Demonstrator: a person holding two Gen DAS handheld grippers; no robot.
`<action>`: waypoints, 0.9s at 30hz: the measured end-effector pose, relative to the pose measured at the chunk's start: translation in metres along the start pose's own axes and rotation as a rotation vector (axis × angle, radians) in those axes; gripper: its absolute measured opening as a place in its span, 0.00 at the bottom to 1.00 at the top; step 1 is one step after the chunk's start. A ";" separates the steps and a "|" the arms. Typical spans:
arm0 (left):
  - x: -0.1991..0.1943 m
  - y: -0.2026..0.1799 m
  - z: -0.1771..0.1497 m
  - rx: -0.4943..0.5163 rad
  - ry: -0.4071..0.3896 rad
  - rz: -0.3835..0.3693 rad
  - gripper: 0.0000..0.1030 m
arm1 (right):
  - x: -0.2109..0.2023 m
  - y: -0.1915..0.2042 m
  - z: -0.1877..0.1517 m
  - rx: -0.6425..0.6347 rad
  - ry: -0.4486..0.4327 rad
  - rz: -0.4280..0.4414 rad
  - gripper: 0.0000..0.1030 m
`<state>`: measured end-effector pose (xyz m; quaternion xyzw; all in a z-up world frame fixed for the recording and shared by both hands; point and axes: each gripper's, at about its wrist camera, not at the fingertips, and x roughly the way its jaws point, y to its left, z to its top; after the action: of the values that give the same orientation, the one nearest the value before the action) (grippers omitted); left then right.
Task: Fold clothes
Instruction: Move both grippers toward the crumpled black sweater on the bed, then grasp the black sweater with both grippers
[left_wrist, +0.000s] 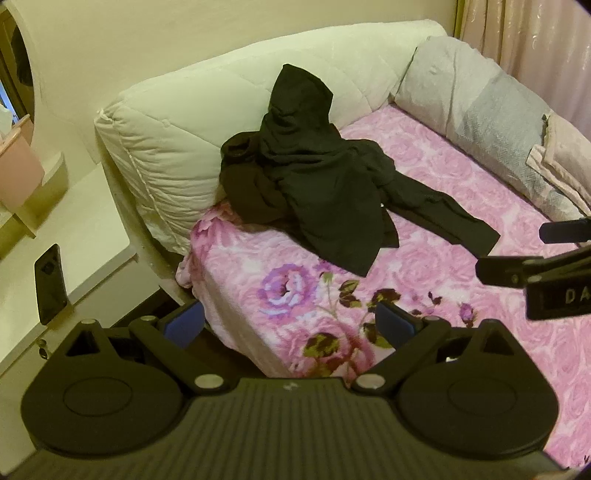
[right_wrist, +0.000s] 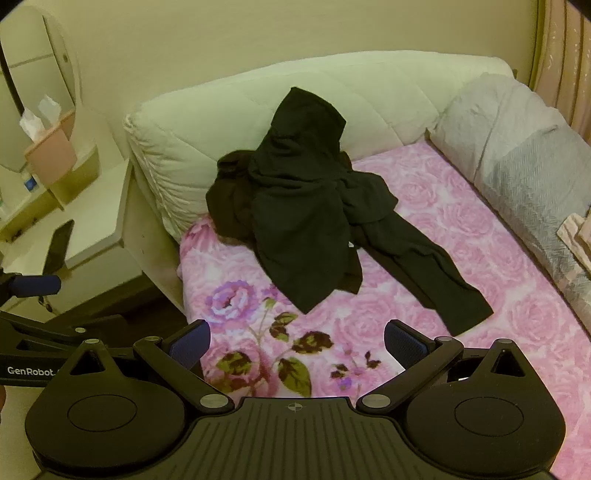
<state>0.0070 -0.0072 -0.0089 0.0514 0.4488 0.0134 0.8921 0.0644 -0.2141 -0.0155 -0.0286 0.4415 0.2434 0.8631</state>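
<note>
A heap of black clothes (left_wrist: 314, 177) lies crumpled on the pink floral bedspread (left_wrist: 461, 206), its top leaning against the cream headboard (left_wrist: 207, 122). One long dark piece trails toward the right. In the right wrist view the same black clothes (right_wrist: 306, 206) lie ahead on the pink floral bedspread (right_wrist: 443, 206). My left gripper (left_wrist: 288, 321) is open over the bed's near corner, short of the heap, nothing between its blue pads. My right gripper (right_wrist: 297, 345) is open too, hovering over the printed flowers, empty. The right gripper (left_wrist: 517, 251) also shows at the right edge of the left wrist view.
A white bedside table (left_wrist: 70, 236) with a dark phone (left_wrist: 50, 284) stands left of the bed, with a pink tissue box (right_wrist: 51, 155) behind it. A grey folded blanket (left_wrist: 480, 107) lines the bed's right side by the curtain (left_wrist: 535, 33).
</note>
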 end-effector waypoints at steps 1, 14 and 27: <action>0.001 0.000 0.000 0.002 0.002 0.004 0.95 | -0.001 -0.003 -0.001 0.002 -0.005 0.006 1.00; 0.048 0.028 0.019 0.106 -0.016 -0.019 0.95 | 0.055 -0.035 0.014 -0.034 -0.003 0.001 1.00; 0.255 0.035 0.129 0.391 -0.097 -0.153 0.96 | 0.229 -0.050 0.120 -0.065 0.074 0.001 0.99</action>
<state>0.2636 0.0352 -0.1331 0.1897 0.4019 -0.1440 0.8842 0.2888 -0.1355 -0.1290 -0.0653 0.4652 0.2569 0.8446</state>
